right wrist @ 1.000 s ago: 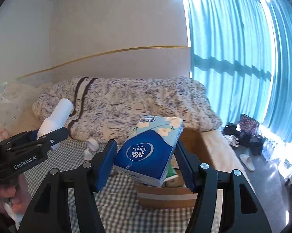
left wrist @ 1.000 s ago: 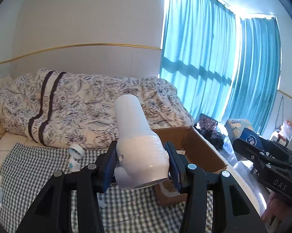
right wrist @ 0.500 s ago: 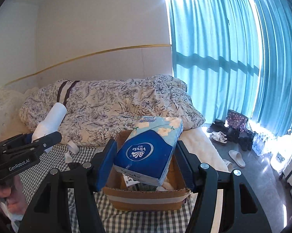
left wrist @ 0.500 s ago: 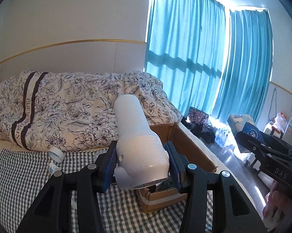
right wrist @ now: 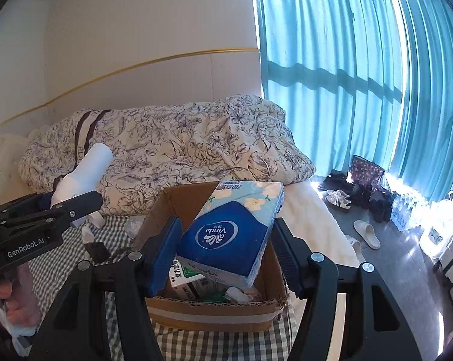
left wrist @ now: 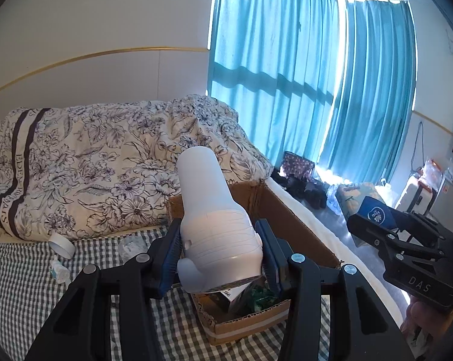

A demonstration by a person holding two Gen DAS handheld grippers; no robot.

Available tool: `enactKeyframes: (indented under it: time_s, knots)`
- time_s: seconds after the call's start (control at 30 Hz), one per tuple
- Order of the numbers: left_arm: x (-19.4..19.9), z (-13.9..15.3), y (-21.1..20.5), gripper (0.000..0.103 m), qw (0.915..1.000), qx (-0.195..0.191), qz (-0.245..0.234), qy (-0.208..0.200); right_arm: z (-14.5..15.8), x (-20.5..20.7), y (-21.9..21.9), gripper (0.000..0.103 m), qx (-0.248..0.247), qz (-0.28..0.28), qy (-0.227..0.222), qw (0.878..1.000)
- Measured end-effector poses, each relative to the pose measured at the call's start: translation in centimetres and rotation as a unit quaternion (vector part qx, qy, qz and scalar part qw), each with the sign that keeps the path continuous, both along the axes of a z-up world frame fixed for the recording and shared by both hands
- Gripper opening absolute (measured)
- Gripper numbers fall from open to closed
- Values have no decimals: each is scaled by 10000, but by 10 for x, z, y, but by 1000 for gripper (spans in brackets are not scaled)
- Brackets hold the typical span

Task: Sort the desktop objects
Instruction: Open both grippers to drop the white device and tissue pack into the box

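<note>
The left hand-held gripper (left wrist: 220,258) is clamped on a white bottle (left wrist: 214,219), its blue pads (left wrist: 171,258) pressing the wide ribbed part while the narrow end points away from the camera. The right hand-held gripper (right wrist: 226,255) holds a blue tissue pack (right wrist: 229,234) by its sides, tilted, with one corner hanging above the open cardboard box (right wrist: 208,316). Both loads hover above the box, which sits on a checked cloth (left wrist: 25,285) and already holds a green-printed carton (right wrist: 187,276) and other small items.

The step in hand looks like dropping both things into the box. To do it well, I would lower one load at a time so the two tools do not meet over the opening. The tissue pack is soft and wide, so it should come down flat over the free part of the box before the jaws part. The bottle is smooth; keep it low before release so it does not bounce out. A white cap (left wrist: 61,245) and a small dropper bottle (left wrist: 59,270) lie left of the box, not yet sorted.
</note>
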State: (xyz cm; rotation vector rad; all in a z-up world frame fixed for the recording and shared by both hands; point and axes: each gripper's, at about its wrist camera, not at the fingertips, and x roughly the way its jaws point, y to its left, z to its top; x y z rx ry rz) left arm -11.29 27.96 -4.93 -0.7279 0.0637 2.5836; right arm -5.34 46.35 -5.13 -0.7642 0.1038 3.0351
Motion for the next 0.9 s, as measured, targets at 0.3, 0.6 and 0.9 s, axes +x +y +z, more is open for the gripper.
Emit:
enactKeyframes:
  time_s: [0.3,0.6,0.9]
  knots:
    - [-35,-33,13,49,9993,-166,-132,-305,-28,-28,9,61,-134,73,-252,9996]
    - [-63,-55,28,49,9984,-142,-144,-521,-55,-52,11,61,-97,141,-516,9985]
    - [-86,-77,48,49,9964,-149,-281,-780,-75,-64,14,62,-180,184,-675,9974]
